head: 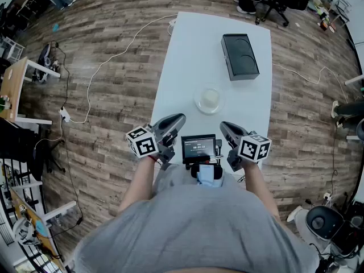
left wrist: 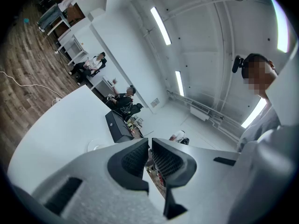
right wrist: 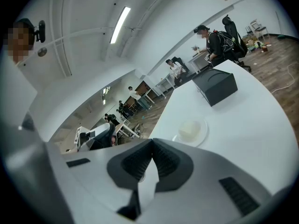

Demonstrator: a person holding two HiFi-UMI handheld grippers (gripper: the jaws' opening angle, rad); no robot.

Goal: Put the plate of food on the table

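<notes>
- Right now, the left gripper (head: 178, 118) and right gripper (head: 223, 125) are held close to the person's chest, over the near end of the white table (head: 185, 67), with a small screen (head: 198, 148) between them.
- Left gripper (left wrist: 149, 142): jaws together bar a thin slit, nothing between them.
- Right gripper (right wrist: 150, 143): jaws together at the tips, nothing held.
- The plate of food (head: 209, 98) sits on the table just ahead of both grippers, apart from them; pale food is in its middle (right wrist: 191, 130).
- A black box (head: 239, 56) lies flat on the table beyond the plate, nearer the far end.
- A white cable (head: 108, 61) trails over the wooden floor (head: 114, 16) left of the table.
</notes>
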